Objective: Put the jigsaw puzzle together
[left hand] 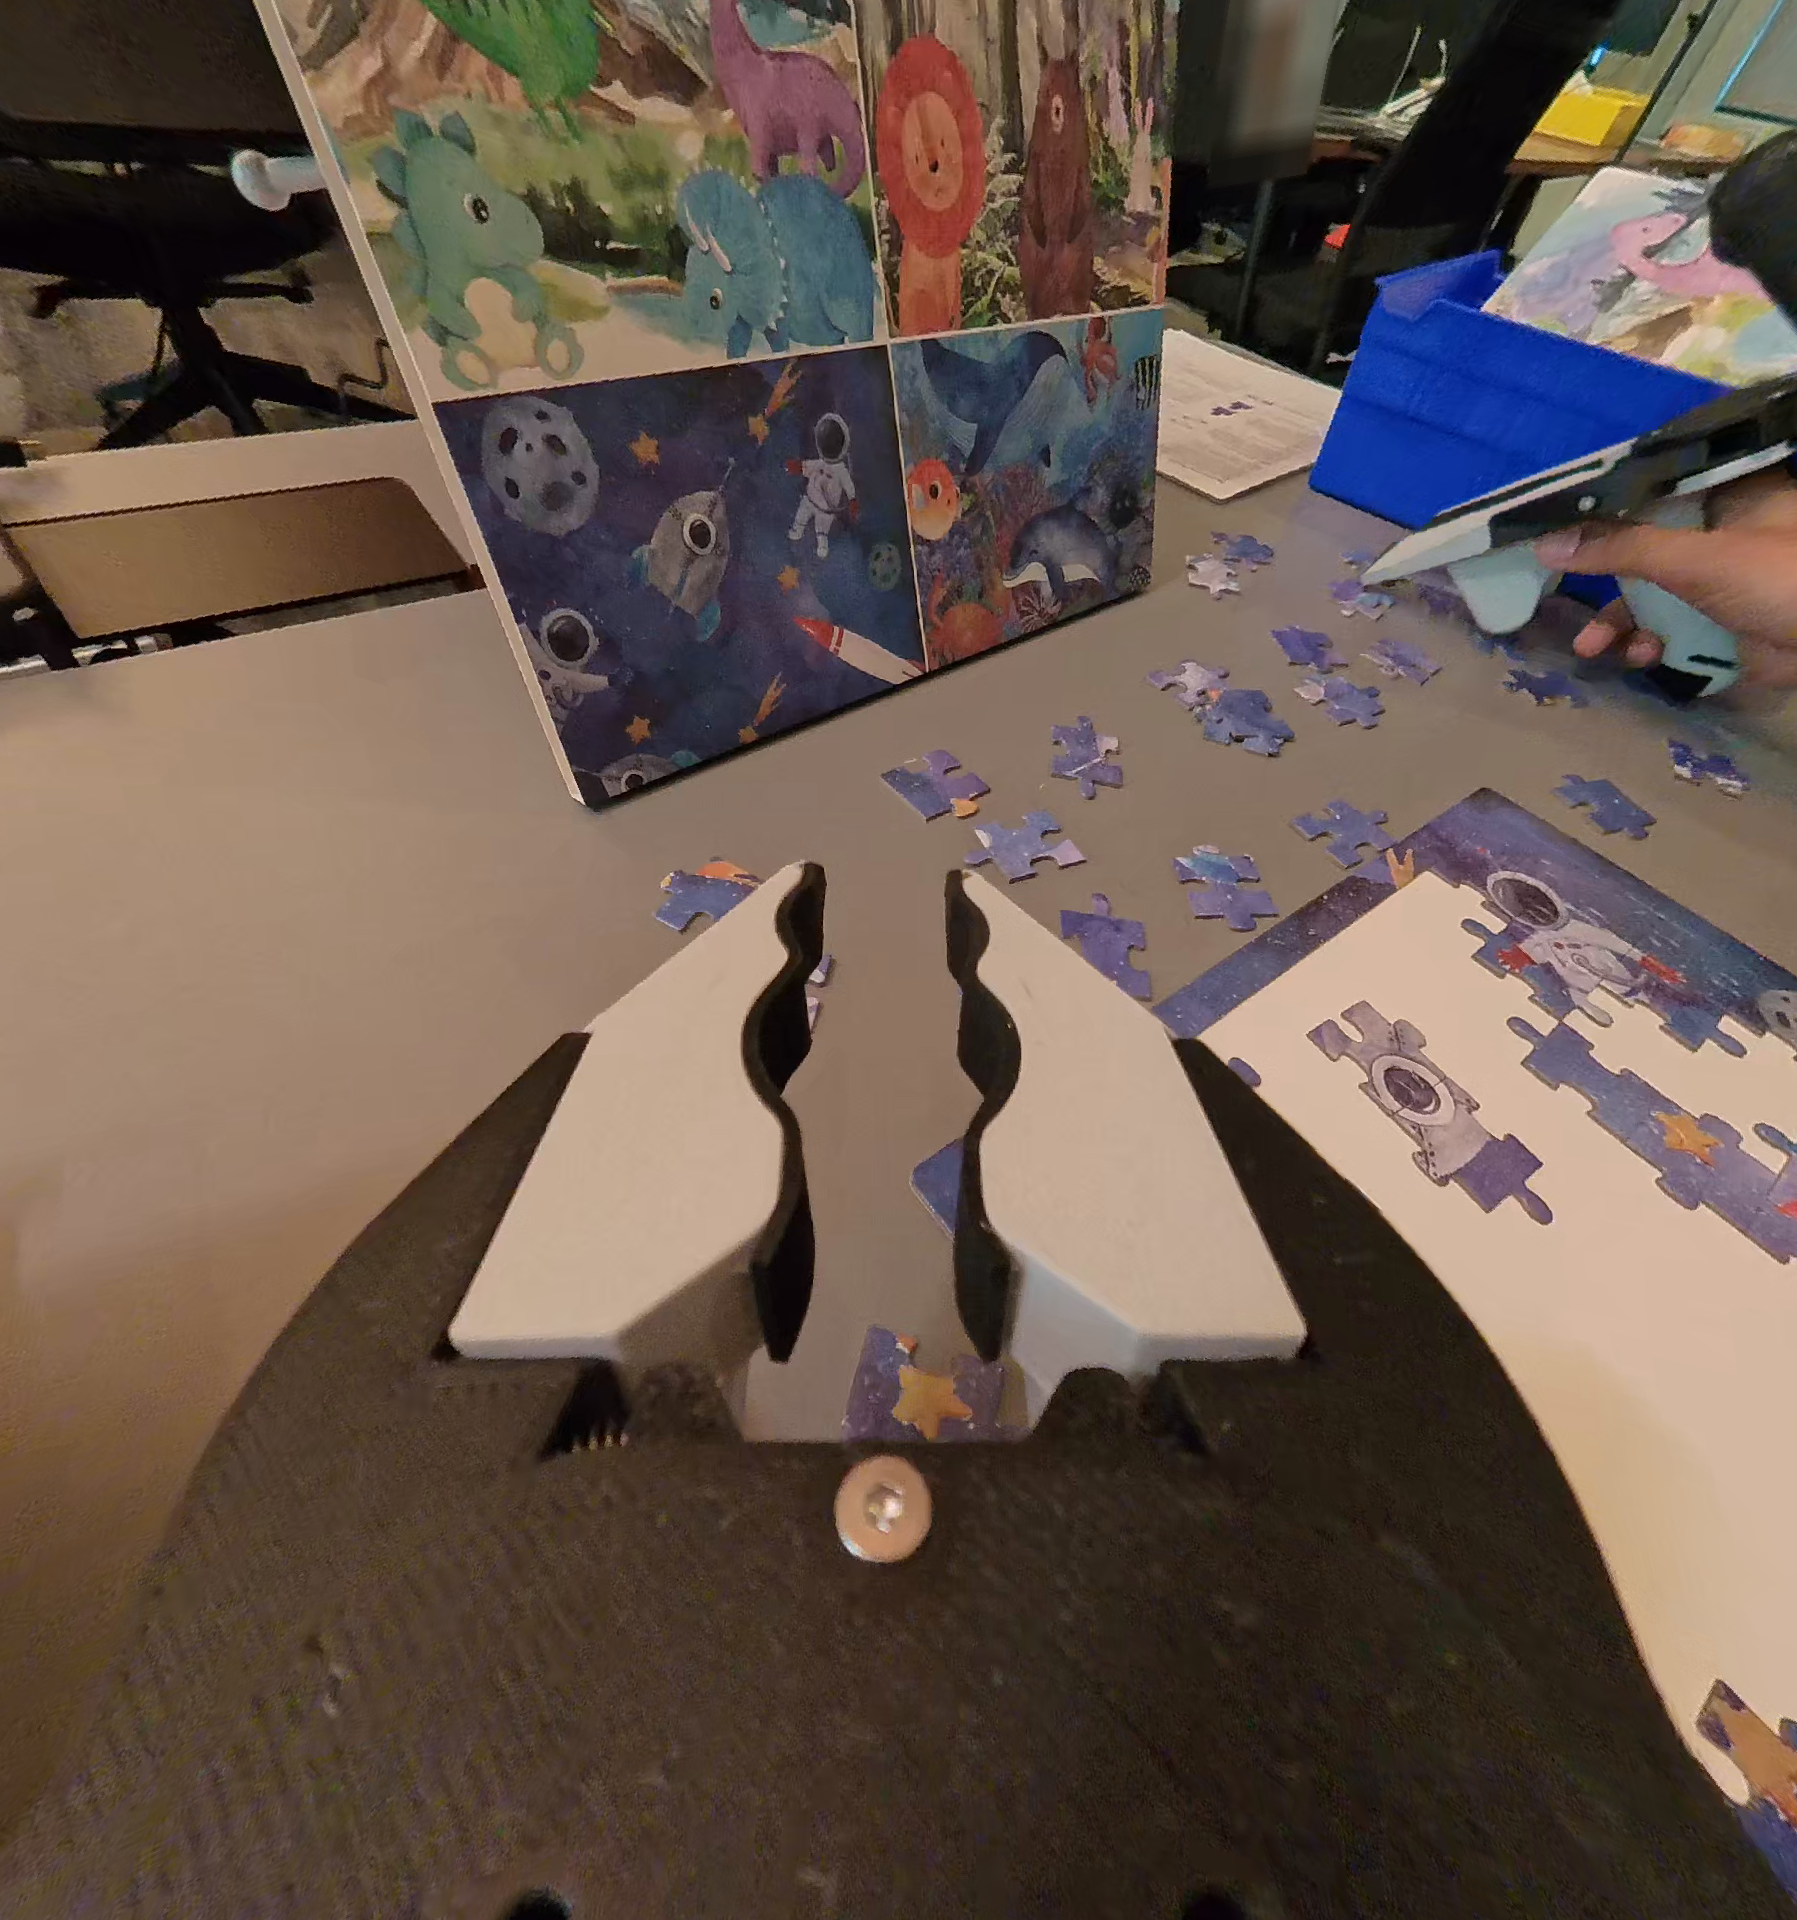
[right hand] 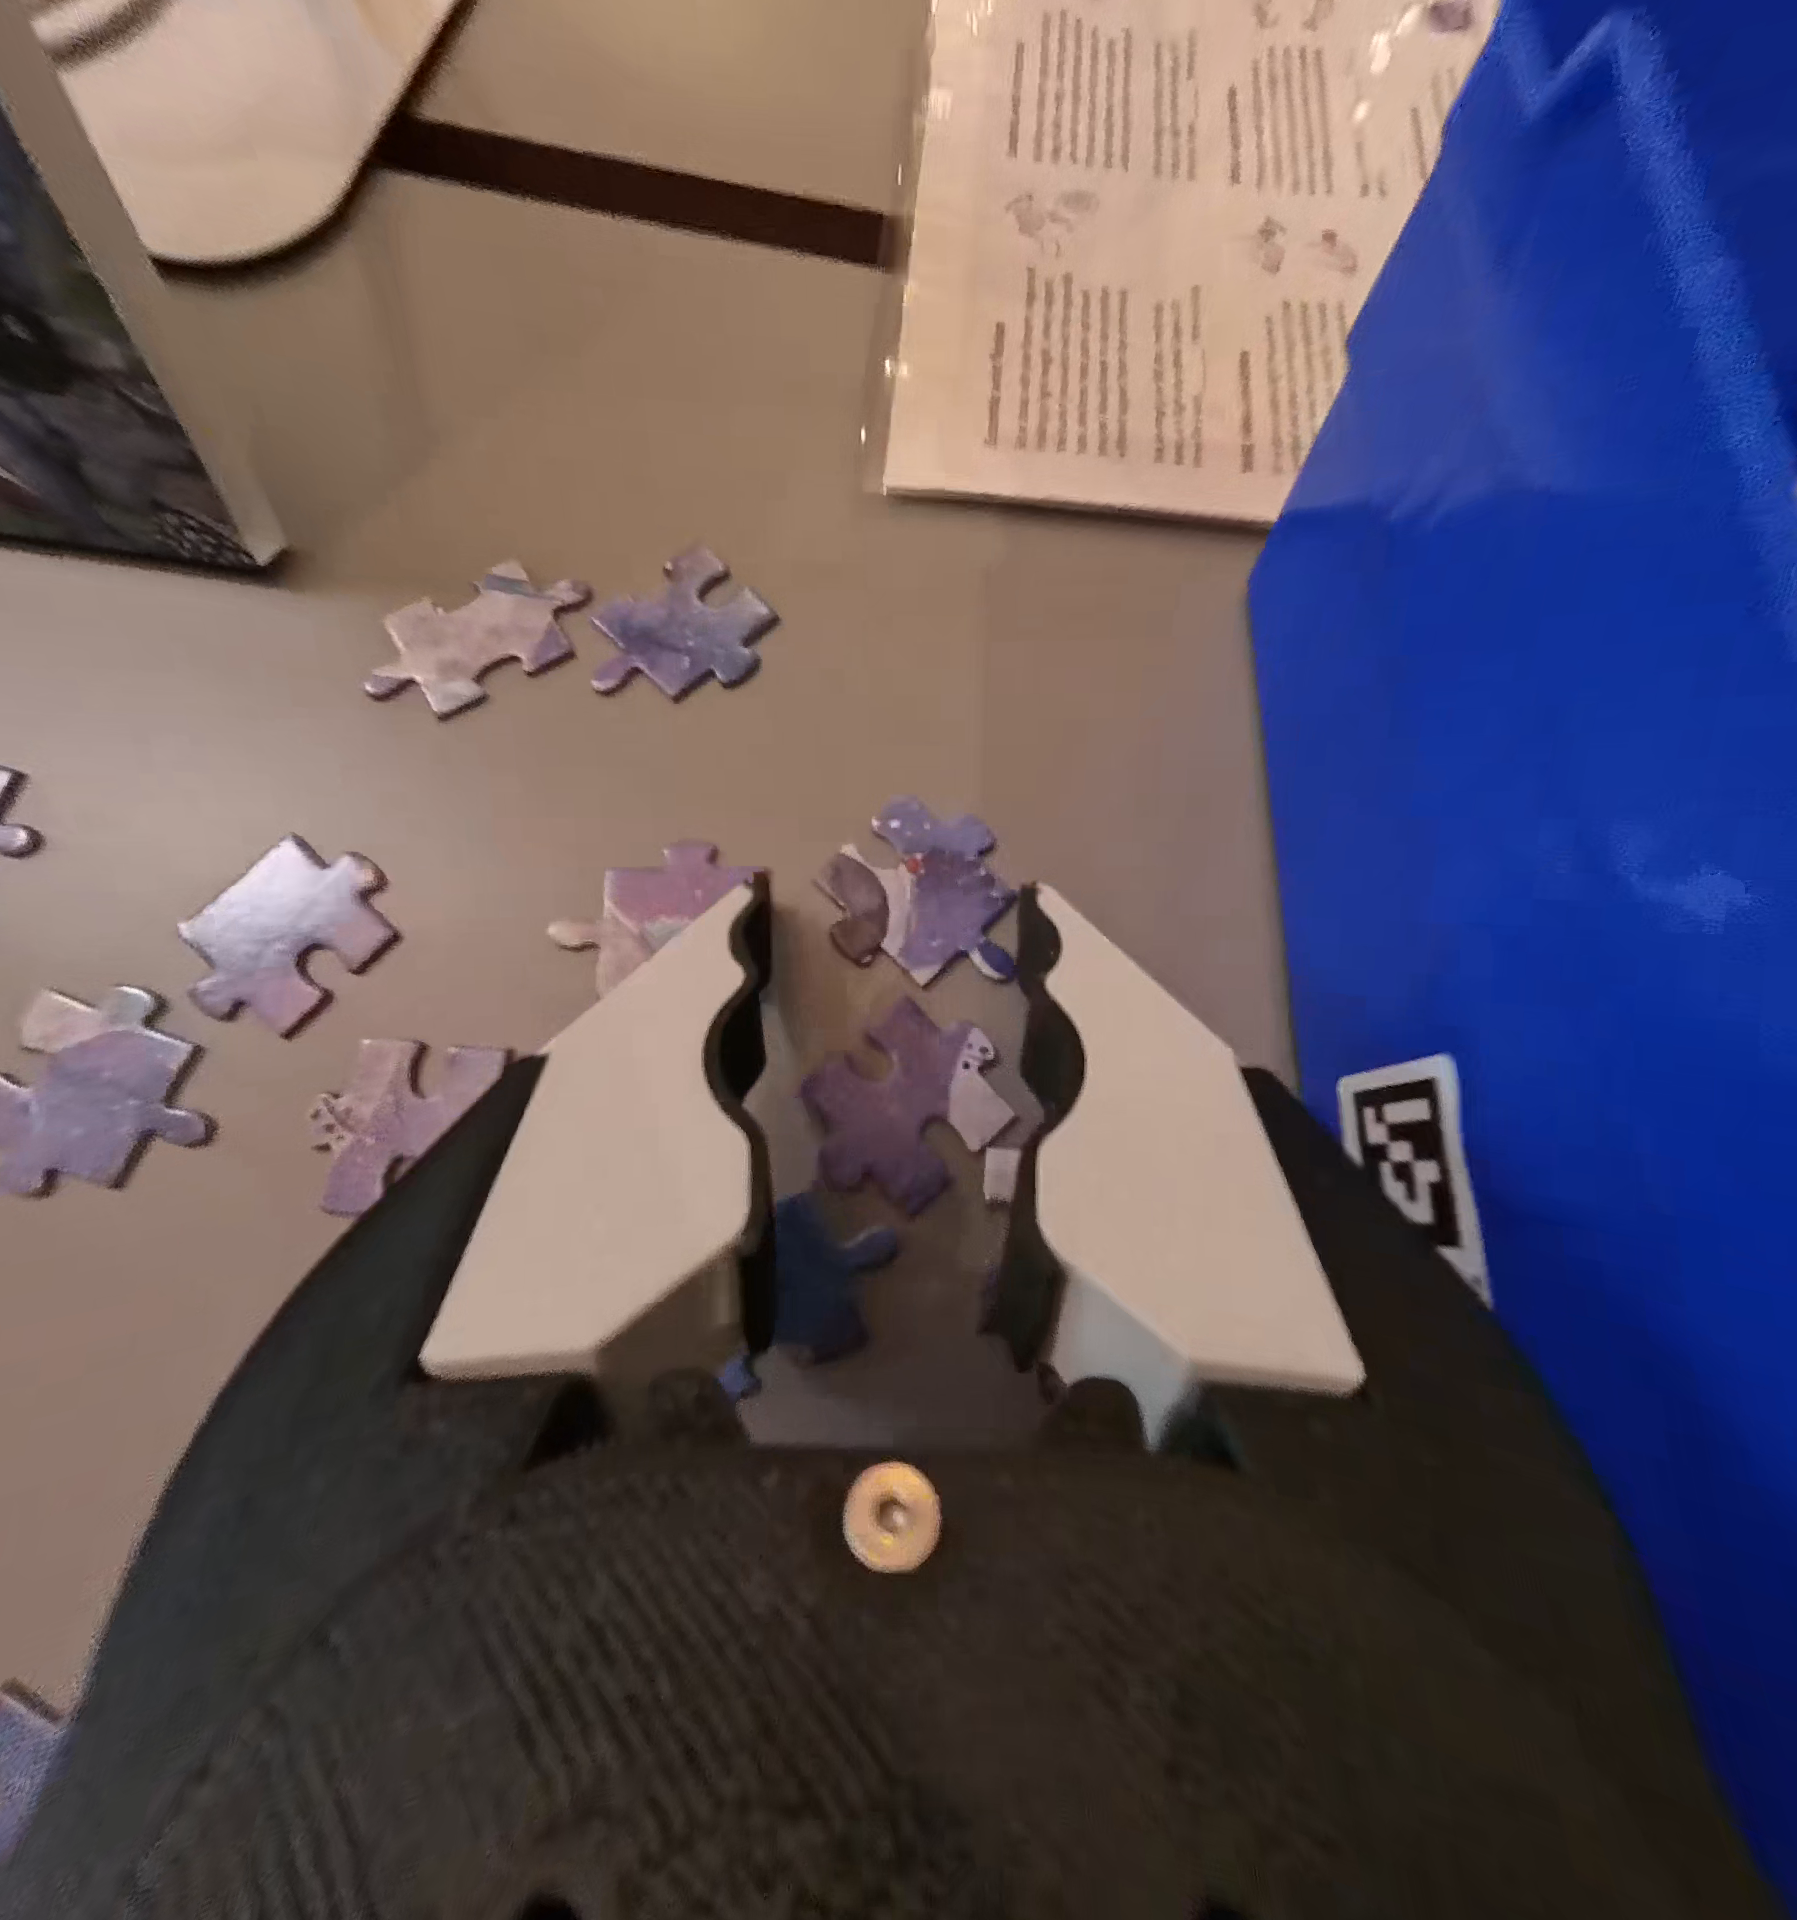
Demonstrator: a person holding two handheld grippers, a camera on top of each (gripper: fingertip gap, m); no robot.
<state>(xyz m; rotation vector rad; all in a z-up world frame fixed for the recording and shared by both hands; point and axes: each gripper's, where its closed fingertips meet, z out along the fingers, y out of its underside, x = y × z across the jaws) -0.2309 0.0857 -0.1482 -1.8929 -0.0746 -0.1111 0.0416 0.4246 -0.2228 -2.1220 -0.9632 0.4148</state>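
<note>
Both grippers hang empty over the grey table (left hand: 250,935). Left gripper (left hand: 883,894) has its jaws slightly apart over bare tabletop, one puzzle piece (left hand: 702,894) just left of its tip and the puzzle board (left hand: 1496,1195) to its right. Right gripper (right hand: 892,904) is spread wider above loose pieces (right hand: 925,904), gripping none, beside the blue bin (right hand: 1548,727).

The grey table (left hand: 250,935) carries scattered blue puzzle pieces (left hand: 1019,844), a puzzle board (left hand: 1496,1195) partly filled, an upright picture box (left hand: 769,416), a printed sheet (left hand: 1237,426) and a blue bin (left hand: 1476,416).
</note>
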